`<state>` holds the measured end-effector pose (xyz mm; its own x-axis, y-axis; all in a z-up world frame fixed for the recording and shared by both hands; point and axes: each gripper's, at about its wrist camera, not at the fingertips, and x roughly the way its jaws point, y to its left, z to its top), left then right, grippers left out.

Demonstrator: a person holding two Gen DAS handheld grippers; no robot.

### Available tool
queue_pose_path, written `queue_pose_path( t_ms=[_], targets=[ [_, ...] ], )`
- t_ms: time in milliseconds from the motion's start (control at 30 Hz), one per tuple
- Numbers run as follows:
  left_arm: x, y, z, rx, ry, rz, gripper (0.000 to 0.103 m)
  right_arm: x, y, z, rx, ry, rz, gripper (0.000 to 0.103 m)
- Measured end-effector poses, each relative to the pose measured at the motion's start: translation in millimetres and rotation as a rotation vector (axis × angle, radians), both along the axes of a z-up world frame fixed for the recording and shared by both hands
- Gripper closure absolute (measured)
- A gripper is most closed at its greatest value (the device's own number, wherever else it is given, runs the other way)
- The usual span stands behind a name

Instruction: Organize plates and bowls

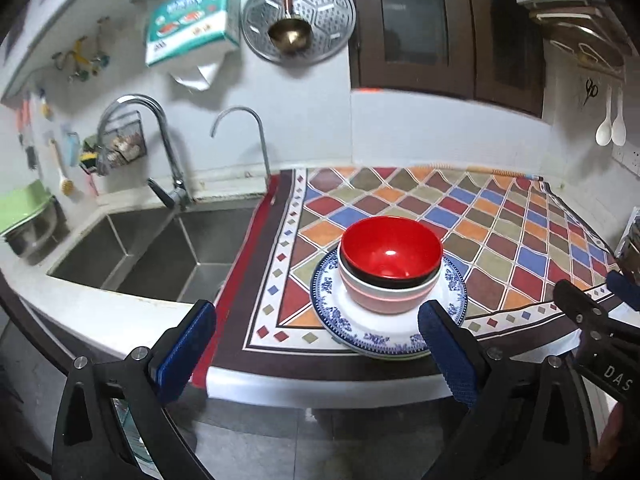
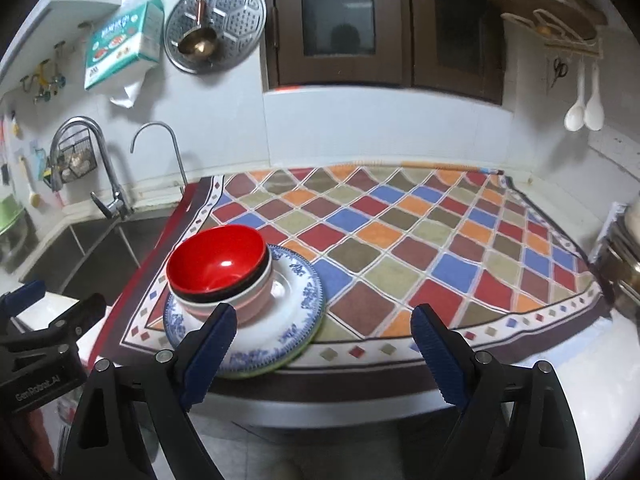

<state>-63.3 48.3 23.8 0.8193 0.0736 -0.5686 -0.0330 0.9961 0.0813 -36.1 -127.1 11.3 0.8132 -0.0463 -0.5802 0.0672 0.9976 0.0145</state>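
A red bowl (image 1: 390, 252) with a black outside sits nested in a white and pink bowl (image 1: 386, 294). Both stand on a blue-patterned white plate (image 1: 360, 328) that lies on a green-rimmed plate, near the front left of the patterned cloth. The stack also shows in the right wrist view: red bowl (image 2: 216, 262), plate (image 2: 296, 304). My left gripper (image 1: 316, 350) is open and empty, in front of the counter edge, below and left of the stack. My right gripper (image 2: 324, 350) is open and empty, in front of the counter, right of the stack.
A diamond-patterned cloth (image 1: 500, 240) covers the counter. A double steel sink (image 1: 152, 252) with two taps (image 1: 168, 148) lies to the left. Metal pots (image 2: 624, 256) stand at the far right. A steamer rack (image 1: 298, 20) and spoons (image 2: 584, 112) hang on the wall.
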Motion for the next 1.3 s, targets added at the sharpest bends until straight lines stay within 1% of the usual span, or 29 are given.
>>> queue_pose_path(
  t_ms=[100, 200, 467, 733, 1300],
  targets=[
    [-19, -3, 2, 0.002, -0.02, -0.001, 0.0, -24, -4, 6, -0.019, -0.02, -0.02, 0.011],
    [-33, -5, 2, -0.016, -0.011, -0.01, 0.0, -44, -6, 11, -0.034, -0.04, -0.028, 0.011],
    [-63, -8, 3, -0.021, -0.007, -0.011, 0.0, -84, -10, 16, -0.015, -0.066, -0.019, 0.011],
    [-81, -10, 6, -0.011, -0.019, -0.002, 0.0, -101, -9, 19, -0.009, -0.079, -0.014, 0.011],
    [-102, -14, 7, -0.015, -0.018, 0.001, 0.0, -125, -13, 20, -0.012, -0.092, -0.01, 0.011]
  ],
)
